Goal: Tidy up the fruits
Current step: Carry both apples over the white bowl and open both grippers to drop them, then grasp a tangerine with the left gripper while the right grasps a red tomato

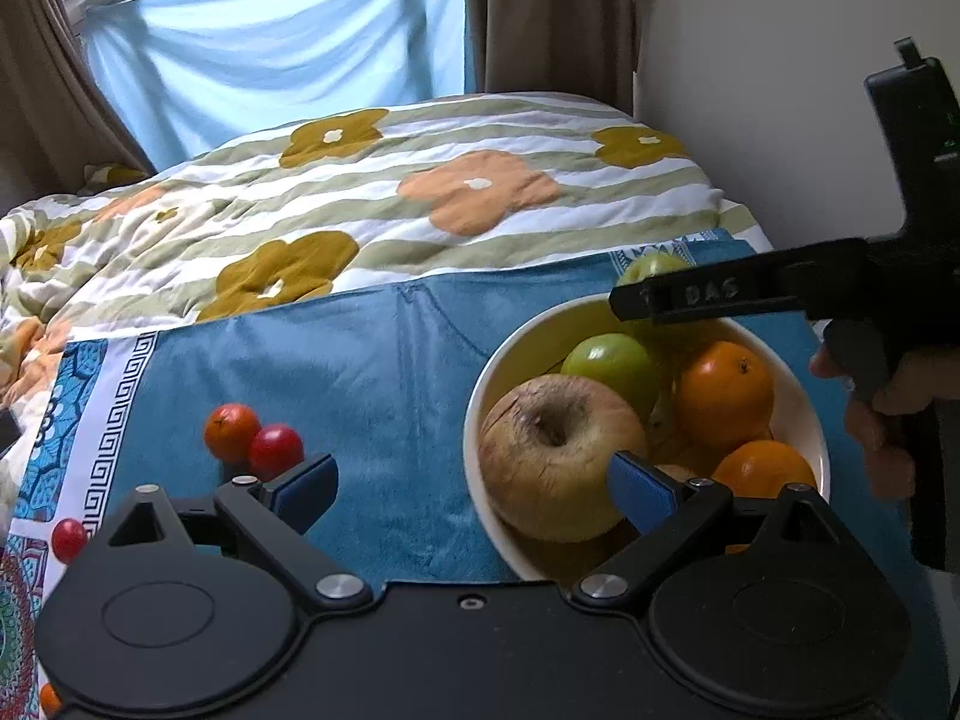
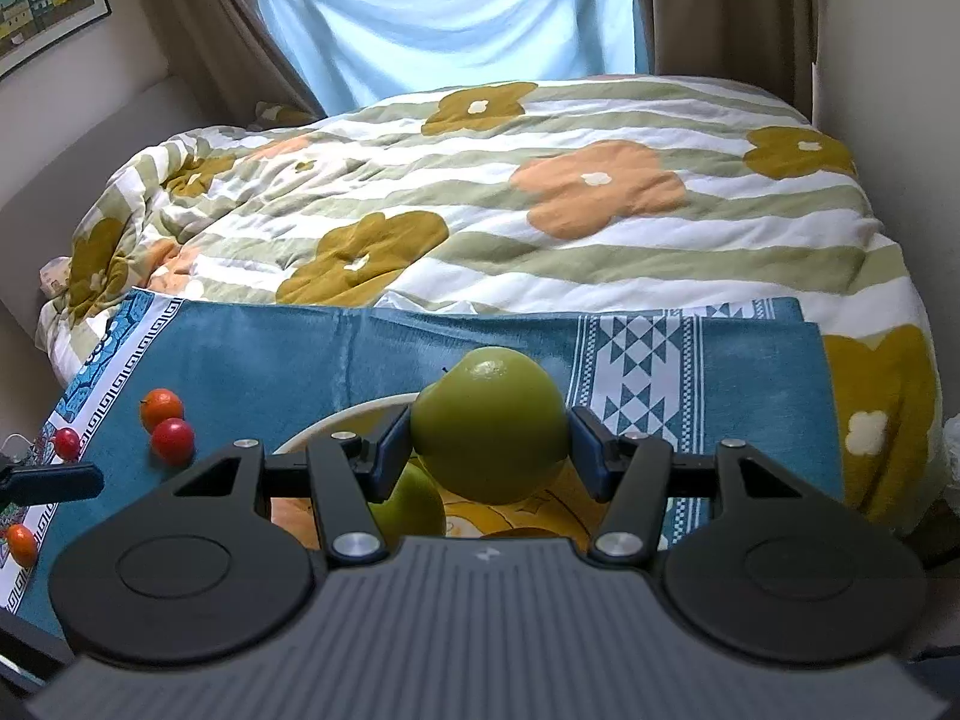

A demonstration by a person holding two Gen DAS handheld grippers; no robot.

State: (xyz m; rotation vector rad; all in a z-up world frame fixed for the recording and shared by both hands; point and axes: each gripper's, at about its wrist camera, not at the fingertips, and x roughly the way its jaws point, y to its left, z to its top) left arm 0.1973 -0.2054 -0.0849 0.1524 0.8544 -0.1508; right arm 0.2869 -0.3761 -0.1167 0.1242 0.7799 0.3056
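A white bowl (image 1: 810, 414) on the blue cloth holds a wrinkled pale apple (image 1: 546, 450), a green apple (image 1: 612, 363) and two oranges (image 1: 723, 393). My right gripper (image 2: 489, 441) is shut on another green apple (image 2: 489, 420) and holds it just above the bowl (image 2: 324, 426); that apple peeks out behind its fingers in the left wrist view (image 1: 651, 267). My left gripper (image 1: 474, 489) is open and empty, low over the cloth at the bowl's left rim. A small orange (image 1: 231, 432) and a red fruit (image 1: 276, 450) lie left of it.
The blue cloth (image 1: 372, 372) lies over a flowered duvet (image 1: 420, 192) on a bed. Another red fruit (image 1: 68, 539) sits at the cloth's left border, with a small orange (image 2: 21, 543) nearer the front. A wall stands on the right; curtains hang behind.
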